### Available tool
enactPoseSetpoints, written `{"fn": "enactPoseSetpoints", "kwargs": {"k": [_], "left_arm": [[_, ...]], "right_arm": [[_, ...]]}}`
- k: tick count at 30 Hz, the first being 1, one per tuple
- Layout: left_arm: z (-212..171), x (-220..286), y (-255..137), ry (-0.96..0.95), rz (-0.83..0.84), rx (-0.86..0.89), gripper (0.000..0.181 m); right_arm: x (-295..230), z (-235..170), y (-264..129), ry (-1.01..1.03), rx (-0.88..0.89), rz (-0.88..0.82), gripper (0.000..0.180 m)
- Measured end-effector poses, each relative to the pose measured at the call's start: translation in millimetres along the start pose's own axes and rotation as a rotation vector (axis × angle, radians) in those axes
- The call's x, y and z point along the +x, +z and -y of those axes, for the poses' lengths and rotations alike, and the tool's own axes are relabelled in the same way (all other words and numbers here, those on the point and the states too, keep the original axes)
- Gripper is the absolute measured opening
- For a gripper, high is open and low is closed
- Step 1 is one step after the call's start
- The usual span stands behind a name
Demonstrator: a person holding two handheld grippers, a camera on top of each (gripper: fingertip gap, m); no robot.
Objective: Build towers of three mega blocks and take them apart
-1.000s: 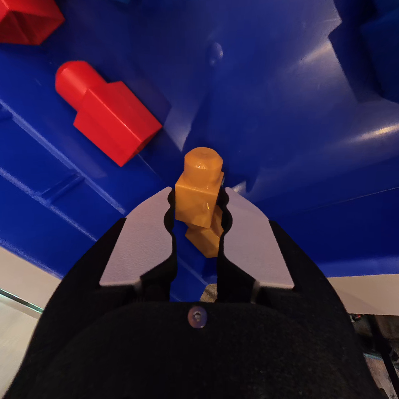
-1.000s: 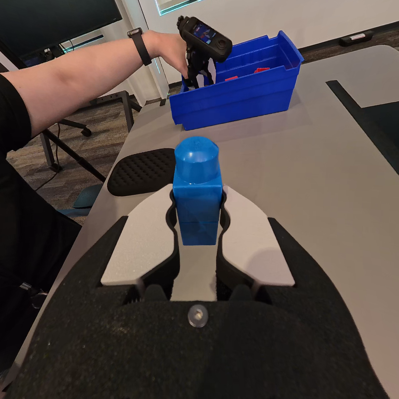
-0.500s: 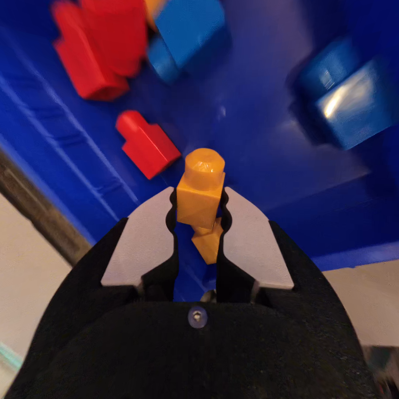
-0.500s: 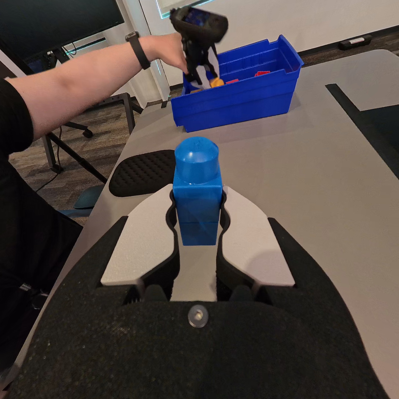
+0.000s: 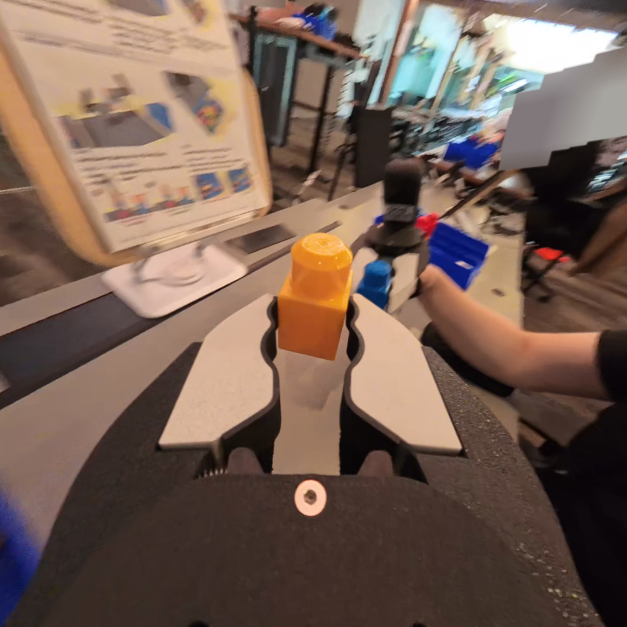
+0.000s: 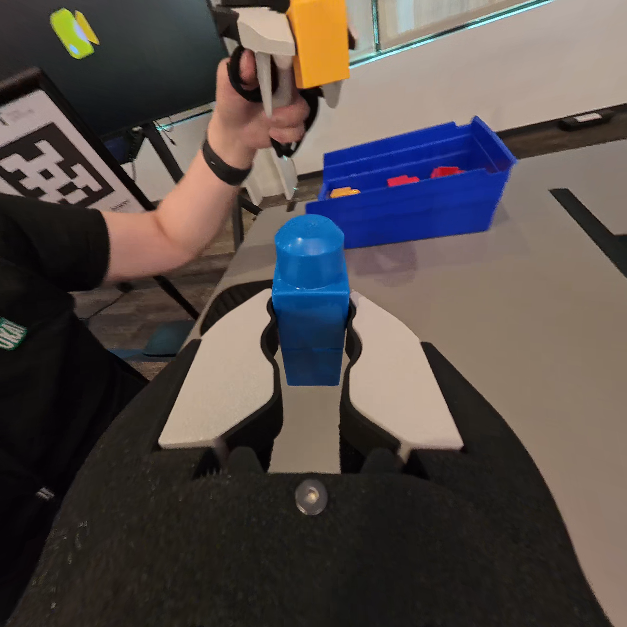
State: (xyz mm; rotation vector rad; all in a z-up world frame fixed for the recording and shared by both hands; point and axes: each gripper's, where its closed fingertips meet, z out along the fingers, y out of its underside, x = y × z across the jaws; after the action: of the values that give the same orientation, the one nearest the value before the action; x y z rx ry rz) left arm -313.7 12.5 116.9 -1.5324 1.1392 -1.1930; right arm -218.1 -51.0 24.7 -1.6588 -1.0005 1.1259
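Table [image 6: 492,305] first: grey, broad, stretching away under both of my tools, with a dark strip along its far side in the left wrist view. A printed poster board [image 5: 135,112] on a white stand sits at that far edge, too blurred to make out. At the back of the table in the right wrist view rests the blue bin [image 6: 407,217], open-topped, with two red blocks [image 6: 403,180] and a bit of an orange one lying inside. A black dotted pad [image 6: 234,298] shows just past my right tool's left finger.

My left hand-held gripper [image 5: 312,325] is clamped on the orange block [image 5: 314,298], stud pointing away from the camera, the block pinched by its square body and lifted clear of the table. From the right wrist view I see that same tool raised high at upper left, gripped in my left hand [image 6: 258,108], a dark band on the wrist.

My right hand-held gripper [image 6: 310,325] is closed tight on the blue tower [image 6: 310,305], two blue blocks stacked, stud on top, standing upright between the fingers. A seam between the two blocks shows low in the grasp.
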Motion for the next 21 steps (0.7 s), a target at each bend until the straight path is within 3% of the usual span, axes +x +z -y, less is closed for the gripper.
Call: {"fn": "enactPoseSetpoints", "kwargs": {"k": [3, 7, 12, 21], "left_arm": [[19.3, 30.9, 42.5, -0.042, -0.14, 0.071, 0.038], [30.0, 46.9, 89.0, -0.07, -0.232, 0.082, 0.038], [10.9, 59.1, 131.7, -0.077, -0.295, -0.06, 0.037], [-13.8, 58.6, 151.7, -0.002, -0.264, -0.111, 0.037]], "right_arm": [[-12.5, 3.7, 9.0, 0.009, -0.021, 0.028, 0.036], [-11.0, 9.2, 7.5, -0.001, -0.044, -0.053, 0.036], [4.0, 6.6, -8.8, 0.019, -0.067, -0.15, 0.036], [15.1, 3.0, -20.6, 0.082, -0.018, -0.135, 0.036]]}}
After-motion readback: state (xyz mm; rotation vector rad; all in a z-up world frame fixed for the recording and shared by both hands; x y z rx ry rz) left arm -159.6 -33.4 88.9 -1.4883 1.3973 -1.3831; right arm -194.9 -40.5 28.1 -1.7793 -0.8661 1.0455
